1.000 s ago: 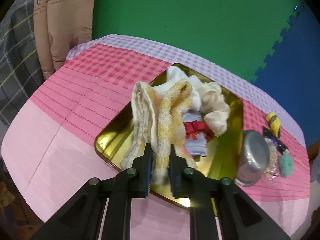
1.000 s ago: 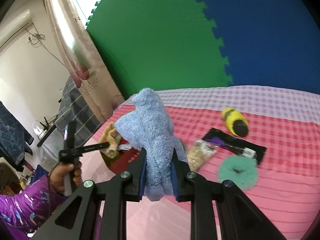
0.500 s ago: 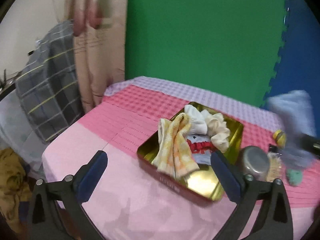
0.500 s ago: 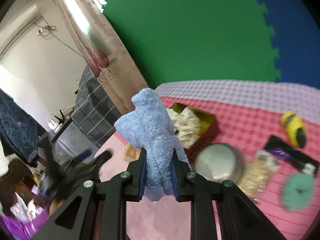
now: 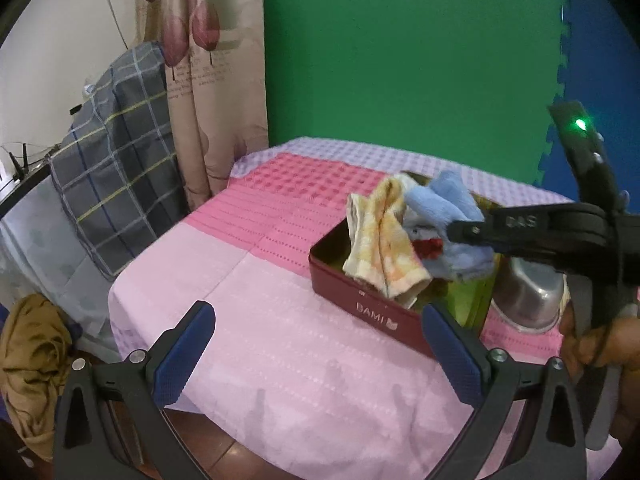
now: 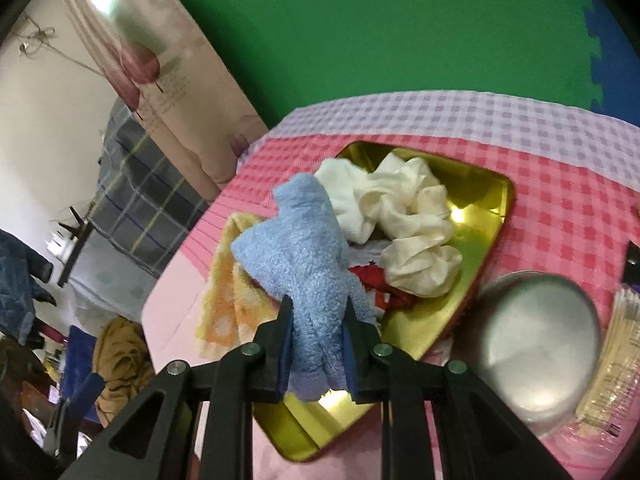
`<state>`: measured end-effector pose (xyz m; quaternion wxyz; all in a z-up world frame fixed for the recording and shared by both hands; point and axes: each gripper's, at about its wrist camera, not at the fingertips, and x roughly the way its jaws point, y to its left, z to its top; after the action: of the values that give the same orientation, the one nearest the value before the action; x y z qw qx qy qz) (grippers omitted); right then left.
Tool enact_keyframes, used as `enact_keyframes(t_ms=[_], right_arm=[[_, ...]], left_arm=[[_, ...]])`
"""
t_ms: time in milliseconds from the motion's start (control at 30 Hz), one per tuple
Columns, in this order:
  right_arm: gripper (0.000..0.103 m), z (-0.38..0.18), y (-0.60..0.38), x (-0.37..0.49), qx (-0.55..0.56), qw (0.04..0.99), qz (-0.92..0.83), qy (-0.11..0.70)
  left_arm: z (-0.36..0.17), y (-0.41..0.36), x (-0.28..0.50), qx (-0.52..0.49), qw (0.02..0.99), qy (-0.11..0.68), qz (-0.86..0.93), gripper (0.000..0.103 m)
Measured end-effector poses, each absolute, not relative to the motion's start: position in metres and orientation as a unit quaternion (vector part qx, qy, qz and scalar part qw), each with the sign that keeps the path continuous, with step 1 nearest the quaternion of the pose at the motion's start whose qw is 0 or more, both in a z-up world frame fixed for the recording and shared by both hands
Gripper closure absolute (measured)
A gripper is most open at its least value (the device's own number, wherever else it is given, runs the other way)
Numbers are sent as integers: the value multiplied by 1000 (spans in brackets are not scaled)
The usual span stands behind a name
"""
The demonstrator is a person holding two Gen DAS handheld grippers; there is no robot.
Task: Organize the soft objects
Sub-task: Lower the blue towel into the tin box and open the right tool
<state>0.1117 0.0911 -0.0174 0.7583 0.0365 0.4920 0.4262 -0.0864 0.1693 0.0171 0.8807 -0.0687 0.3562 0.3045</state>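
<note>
Left gripper (image 5: 316, 354): has let go of the yellow towel (image 5: 382, 246); jaws now wide and empty, drawn back from the tin (image 5: 372, 312) on the counter
Right gripper (image 6: 316, 344): jaws clamped on the blue cloth (image 6: 308, 264), now carried over the tin
Meaning: towel stowed; blue cloth likely next

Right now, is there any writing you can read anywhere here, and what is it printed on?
"BAMI": pale letters on the red side of the tin, followed by a small mark I cannot make out.
"DAS": raised letters on the black arm of the right claw; a doubtful reading, since they are faint.
Curtain: lines of small dark script under the flower print, too small to read.
</note>
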Motion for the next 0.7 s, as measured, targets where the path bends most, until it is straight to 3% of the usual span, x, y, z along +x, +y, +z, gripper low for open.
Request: enact_keyframes(t_ms=[367,600,700], right_arm=[[79,-34,120,88,-10,764,420,489],[67,-32,119,83,-12,774,406,487],[67,-26,110,81,-12,782,402,477]], left_arm=[[9,183,-86,-103,870,373,305,1],[7,185,-85,-111,867,379,303,1],[6,186,-85,-115,865,382,304,1]])
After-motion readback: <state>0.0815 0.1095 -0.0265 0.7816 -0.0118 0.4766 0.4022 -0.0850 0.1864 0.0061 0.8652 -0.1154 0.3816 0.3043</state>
